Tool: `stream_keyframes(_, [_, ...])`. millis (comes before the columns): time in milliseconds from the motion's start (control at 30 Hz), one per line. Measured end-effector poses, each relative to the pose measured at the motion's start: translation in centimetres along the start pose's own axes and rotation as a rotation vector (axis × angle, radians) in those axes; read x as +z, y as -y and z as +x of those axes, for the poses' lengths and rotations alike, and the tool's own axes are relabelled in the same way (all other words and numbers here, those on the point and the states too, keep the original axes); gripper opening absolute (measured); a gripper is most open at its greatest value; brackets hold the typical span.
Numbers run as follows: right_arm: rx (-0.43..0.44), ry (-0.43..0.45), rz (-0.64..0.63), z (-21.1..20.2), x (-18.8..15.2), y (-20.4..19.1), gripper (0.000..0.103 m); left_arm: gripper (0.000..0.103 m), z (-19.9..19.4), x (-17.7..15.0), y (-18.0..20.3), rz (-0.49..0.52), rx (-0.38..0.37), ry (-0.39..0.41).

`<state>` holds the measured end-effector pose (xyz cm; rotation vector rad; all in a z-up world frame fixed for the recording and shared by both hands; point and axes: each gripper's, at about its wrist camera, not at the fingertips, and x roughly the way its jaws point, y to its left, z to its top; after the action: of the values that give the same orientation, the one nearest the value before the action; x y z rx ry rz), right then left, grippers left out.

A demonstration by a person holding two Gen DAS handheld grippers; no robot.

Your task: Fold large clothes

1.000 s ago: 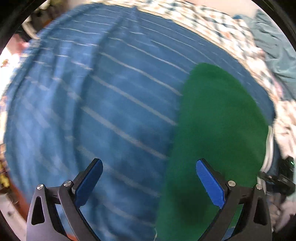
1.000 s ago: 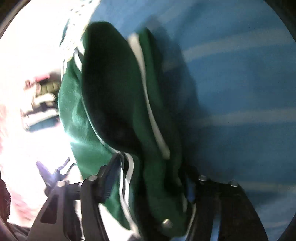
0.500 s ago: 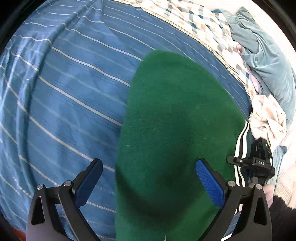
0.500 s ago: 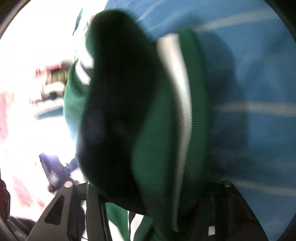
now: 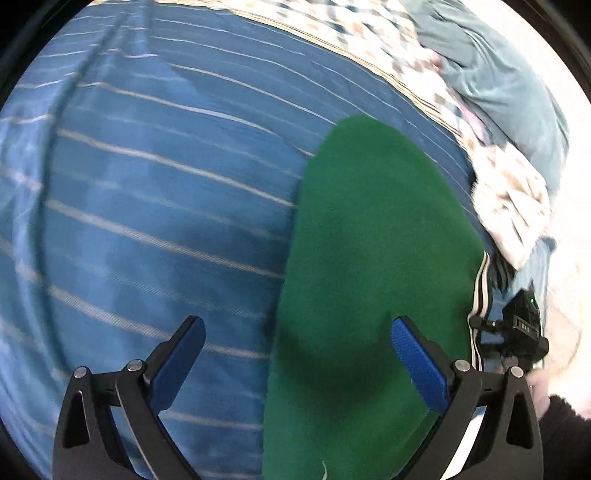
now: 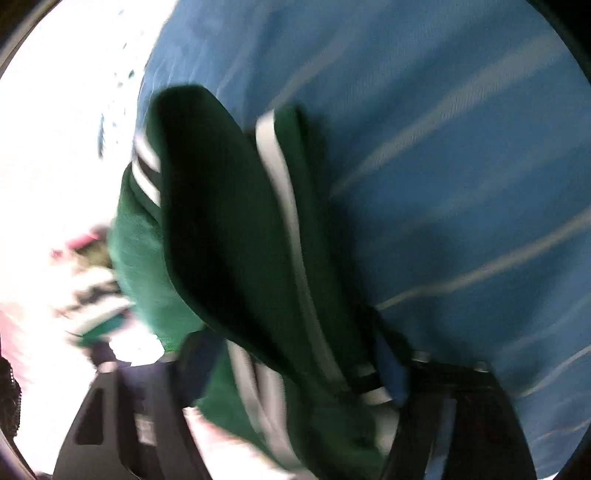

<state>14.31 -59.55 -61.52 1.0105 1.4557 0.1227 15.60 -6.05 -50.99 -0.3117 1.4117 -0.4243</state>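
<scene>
A blue striped bedsheet (image 5: 155, 206) carries the green garment (image 5: 369, 258).

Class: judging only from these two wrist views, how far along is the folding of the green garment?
Done: green garment lies partly flat on the striped blue sheet. In hand: the right gripper, just opening, has its bunched white-striped edge between its fingers. Left gripper hovers open. Left: smoothing and further folds.

We note a blue bedspread (image 5: 155, 192) with thin pale stripes filling most of the left wrist view, creased toward its far left. Along its far edge we see a quilt (image 5: 332, 22) in a small multicoloured diamond print. At upper right a rumpled teal blanket (image 5: 491, 74) lies on the quilt, and near it a crumpled pale patterned cloth (image 5: 513, 206). In the right wrist view the surroundings beyond the bedspread are washed out.
</scene>
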Motion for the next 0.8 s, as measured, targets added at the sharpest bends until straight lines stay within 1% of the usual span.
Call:
stream_keyframes(33, [0.02,-0.015,0.001,0.3,0.3,0.2,0.086,0.103,0.4,0.1,0.0,0.01,-0.023,-0.01])
stream_keyframes(100, [0.114,-0.048,0.019,3.1,0.4,0.5,0.086,0.103,1.8,0.7,0.4,0.036,-0.091,-0.037])
stream_keyframes(133, [0.137,-0.059,0.015,4.8,0.8,0.3,0.086,0.103,2.4,0.9,0.8,0.054,-0.122,-0.051])
stream_keyframes(167, [0.158,-0.068,-0.001,5.5,1.0,0.4,0.086,0.102,3.2,1.1,1.2,0.077,-0.151,-0.061])
stream_keyframes(200, [0.175,-0.071,-0.017,5.8,1.2,0.5,0.088,0.102,3.6,1.3,1.6,0.098,-0.17,-0.064])
stream_keyframes(233, [0.186,-0.072,-0.036,6.3,1.2,0.4,0.089,0.099,4.0,1.3,2.0,0.121,-0.181,-0.06])
stream_keyframes(267, [0.189,-0.071,-0.054,6.5,1.6,0.2,0.089,0.098,4.0,1.3,2.1,0.132,-0.178,-0.055])
stream_keyframes(333, [0.18,-0.07,-0.084,6.6,1.6,-0.4,0.089,0.082,3.9,1.3,2.2,0.145,-0.172,-0.043])
stream_keyframes(367, [0.169,-0.068,-0.103,7.0,1.6,-1.0,0.088,0.078,3.7,1.4,2.1,0.144,-0.177,-0.035])
stream_keyframes(400, [0.169,-0.07,-0.115,7.4,1.6,-1.4,0.087,0.068,3.4,1.3,1.9,0.14,-0.18,-0.028])
stream_keyframes(433, [0.175,-0.076,-0.119,8.0,1.5,-1.9,0.073,0.059,3.1,1.2,1.8,0.136,-0.182,-0.023])
stream_keyframes(467, [0.178,-0.084,-0.108,8.6,1.5,-2.4,0.054,0.056,2.7,0.9,1.6,0.136,-0.183,-0.019])
stream_keyframes(500, [0.168,-0.08,-0.096,9.1,1.5,-2.9,0.052,0.052,2.2,0.7,1.5,0.137,-0.178,-0.012])
stream_keyframes(533, [0.166,-0.076,-0.089,9.3,1.4,-3.4,0.044,0.049,2.0,0.8,1.7,0.134,-0.17,-0.006])
stream_keyframes(600, [0.17,-0.07,-0.053,9.3,1.3,-4.0,0.04,0.047,1.1,1.2,1.9,0.124,-0.171,0.002])
stream_keyframes(667, [0.188,-0.059,-0.035,10.1,1.2,-5.9,0.036,0.046,0.1,1.6,2.1,0.131,-0.165,0.013])
stream_keyframes(800, [0.228,-0.045,-0.048,8.8,1.7,-9.2,0.035,0.045,-2.6,3.6,2.3,0.132,-0.164,0.046])
